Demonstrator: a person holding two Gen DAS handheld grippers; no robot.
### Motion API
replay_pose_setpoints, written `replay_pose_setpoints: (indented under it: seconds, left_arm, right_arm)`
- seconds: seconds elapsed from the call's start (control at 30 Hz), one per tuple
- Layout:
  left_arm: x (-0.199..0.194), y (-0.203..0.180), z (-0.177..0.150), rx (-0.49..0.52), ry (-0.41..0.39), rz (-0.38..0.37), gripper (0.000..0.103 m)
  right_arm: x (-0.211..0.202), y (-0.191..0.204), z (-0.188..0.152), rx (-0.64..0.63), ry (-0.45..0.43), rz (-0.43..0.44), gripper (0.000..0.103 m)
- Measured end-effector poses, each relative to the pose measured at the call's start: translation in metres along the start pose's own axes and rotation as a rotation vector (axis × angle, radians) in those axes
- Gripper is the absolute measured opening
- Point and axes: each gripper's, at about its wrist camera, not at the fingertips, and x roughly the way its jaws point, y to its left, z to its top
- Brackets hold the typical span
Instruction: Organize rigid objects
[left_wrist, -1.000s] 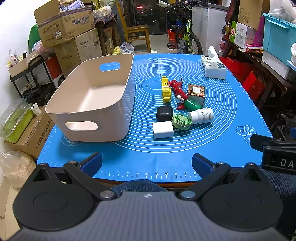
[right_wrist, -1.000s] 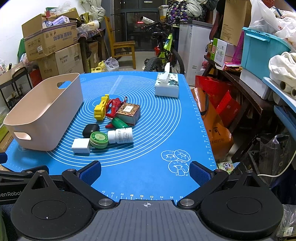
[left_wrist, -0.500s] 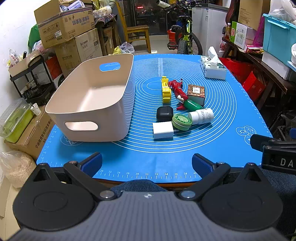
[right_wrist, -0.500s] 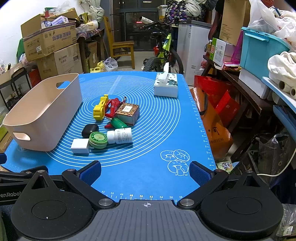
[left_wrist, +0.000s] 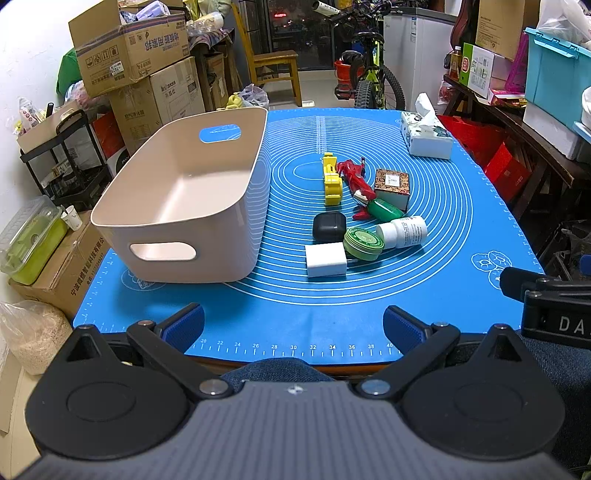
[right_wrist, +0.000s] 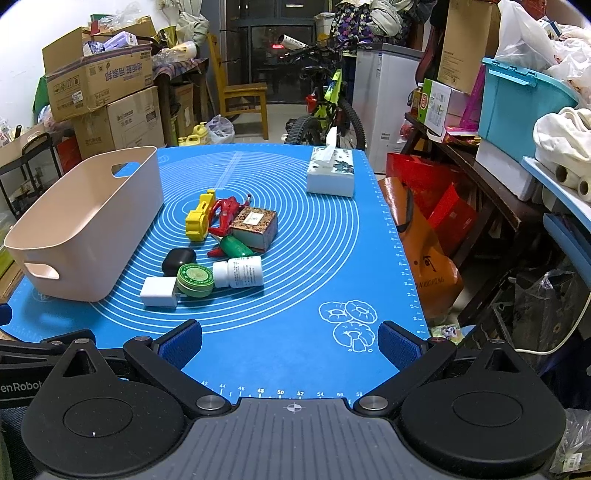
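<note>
Beige bin (left_wrist: 192, 206), empty, left of frame centre on the blue mat (left_wrist: 295, 317). Small items clustered at centre: white block (left_wrist: 325, 259), green tin (left_wrist: 363, 243), white bottle (left_wrist: 404, 231), black case (left_wrist: 328, 227), yellow toy (left_wrist: 331, 179). Left gripper (left_wrist: 293, 326) and right gripper (right_wrist: 290, 341), bottom of frame, both spread wide, holding nothing.

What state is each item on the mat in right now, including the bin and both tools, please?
Beige bin: upright, empty.
White pill bottle: on its side, capped.
Green tin: lying flat, lid on.
Black case: shut.
Patterned box: closed.
Green bottle: on its side.
White block: on the mat, touching the tin.
Tissue box: tissue sticking out.
Left tool: open, holding nothing.
Right tool: open, holding nothing.
</note>
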Motion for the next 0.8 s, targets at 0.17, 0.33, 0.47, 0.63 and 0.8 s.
replay_pose_setpoints:
  seconds: [0.17,0.33,0.47,0.63,0.8]
  left_arm:
    - [0.0000,0.0000,0.0000,0.000,0.000,0.000,0.101]
    - [0.0003,-0.0003,0.0001,0.001,0.000,-0.001,0.102]
    - [0.0009,-0.0011,0.0000,0.003,0.003,0.002,0.101]
    - [0.0016,-0.0004,0.0003,0.005,0.004,-0.001,0.101]
    - [0.0009,0.0016,0.0023,-0.003,0.004,0.004,0.102]
  right_arm:
    - [0.0001,0.0001,-0.0001,0.000,0.000,-0.001,0.101]
    - [-0.0009,0.0009,0.0009,-0.002,0.000,-0.003,0.101]
    - [-0.0007,0.0008,0.0009,-0.002,0.000,-0.003,0.101]
    - [-0.0019,0.0007,0.0013,-0.007,-0.002,-0.004,0.101]
    - [-0.0043,-0.0051,0.0091,0.007,0.003,0.000,0.101]
